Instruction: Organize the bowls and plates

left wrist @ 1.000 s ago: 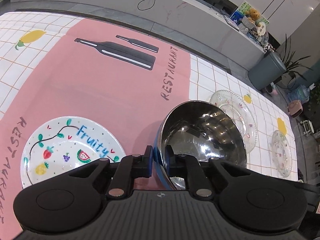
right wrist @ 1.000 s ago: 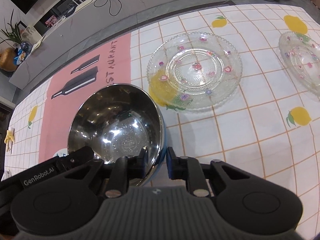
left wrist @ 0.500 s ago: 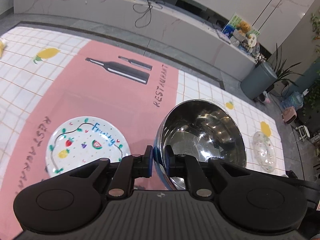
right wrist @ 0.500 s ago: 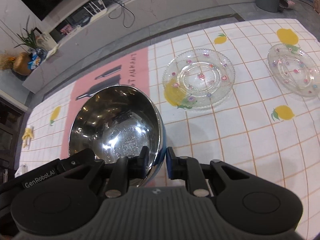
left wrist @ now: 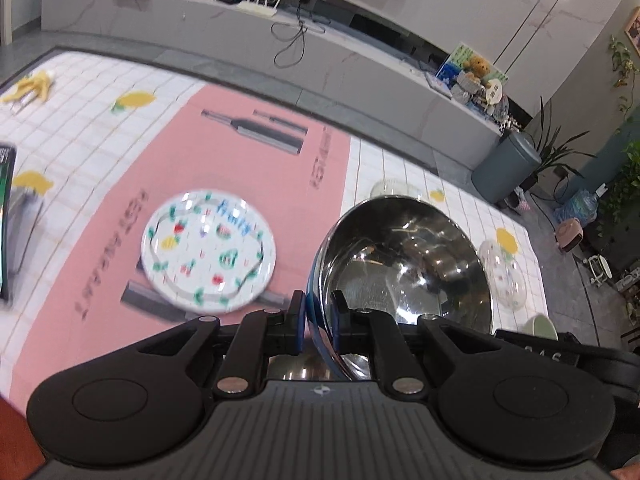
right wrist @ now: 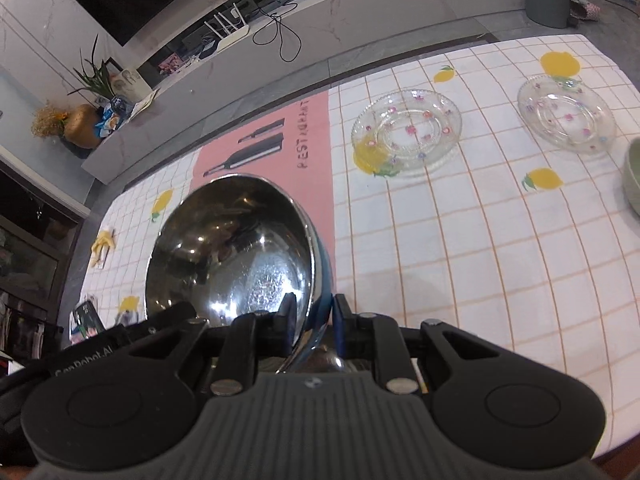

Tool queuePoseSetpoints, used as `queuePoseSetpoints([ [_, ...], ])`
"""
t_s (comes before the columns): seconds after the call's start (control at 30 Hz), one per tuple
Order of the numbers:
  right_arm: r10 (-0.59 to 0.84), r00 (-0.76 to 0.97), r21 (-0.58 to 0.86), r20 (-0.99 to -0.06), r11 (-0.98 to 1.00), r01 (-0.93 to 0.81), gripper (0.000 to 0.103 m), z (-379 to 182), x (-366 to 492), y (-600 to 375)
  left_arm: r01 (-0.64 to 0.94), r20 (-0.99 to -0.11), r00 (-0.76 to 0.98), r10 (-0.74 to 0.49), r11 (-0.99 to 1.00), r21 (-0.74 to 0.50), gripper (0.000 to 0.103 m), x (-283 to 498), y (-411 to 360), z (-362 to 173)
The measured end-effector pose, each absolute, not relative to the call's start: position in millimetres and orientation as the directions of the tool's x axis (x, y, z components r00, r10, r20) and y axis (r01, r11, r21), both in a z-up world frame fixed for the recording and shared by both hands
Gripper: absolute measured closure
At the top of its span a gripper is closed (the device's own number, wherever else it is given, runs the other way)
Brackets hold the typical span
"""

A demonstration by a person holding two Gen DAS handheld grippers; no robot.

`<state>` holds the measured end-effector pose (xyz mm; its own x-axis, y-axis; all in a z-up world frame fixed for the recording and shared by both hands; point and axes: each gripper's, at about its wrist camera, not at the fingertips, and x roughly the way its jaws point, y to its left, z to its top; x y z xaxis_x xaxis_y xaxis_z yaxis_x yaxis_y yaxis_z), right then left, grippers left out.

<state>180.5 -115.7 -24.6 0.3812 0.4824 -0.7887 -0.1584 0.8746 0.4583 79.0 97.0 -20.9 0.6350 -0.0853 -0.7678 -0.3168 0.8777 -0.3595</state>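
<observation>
A steel bowl (left wrist: 404, 264) with a blue outside is held in the air above the table by both grippers. My left gripper (left wrist: 318, 316) is shut on its left rim. My right gripper (right wrist: 312, 320) is shut on its right rim; the bowl (right wrist: 236, 252) fills the left of the right wrist view. A white "Fruity" plate (left wrist: 208, 246) lies on the pink mat below and to the left. Two clear glass plates with flower dots lie on the tablecloth, one in the middle (right wrist: 406, 132) and one at the far right (right wrist: 566, 114).
A pale green bowl (right wrist: 632, 176) sits at the table's right edge. A dark object (left wrist: 6, 216) stands at the table's left edge. A banana peel (left wrist: 34, 84) lies at the far left corner. A grey bench runs behind the table.
Both grippers have lifted the steel bowl well above the table. The plates and tablecloth now look smaller and farther below. Both grips on the rim are unchanged.
</observation>
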Motion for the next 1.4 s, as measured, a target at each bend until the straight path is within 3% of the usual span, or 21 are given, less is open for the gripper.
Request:
queuePoseSetpoints([
  [1.07,0.441,0.258,0.416,-0.86,0.897,-0.149,0.084,-69.1,145.1,-118.0,-0.388,-0.866,0.484,-0.126,0.857,-0.341,0.089,38.9,95.2,-71.9],
  [1.27,0.447,0.256,0.423,-0.857,0.894,-0.146,0.08,-68.6,145.4,-118.2,-0.385,-0.867,0.484,-0.118,0.861,-0.332,0.089,39.6,93.7,-71.5],
  [1.4,0.452,0.267,0.427,-0.851,0.892,-0.147,0.071,-65.4,145.3,-119.1,-0.375,-0.866,0.487,-0.118,0.867,-0.329,0.089,41.2,92.4,-70.6],
])
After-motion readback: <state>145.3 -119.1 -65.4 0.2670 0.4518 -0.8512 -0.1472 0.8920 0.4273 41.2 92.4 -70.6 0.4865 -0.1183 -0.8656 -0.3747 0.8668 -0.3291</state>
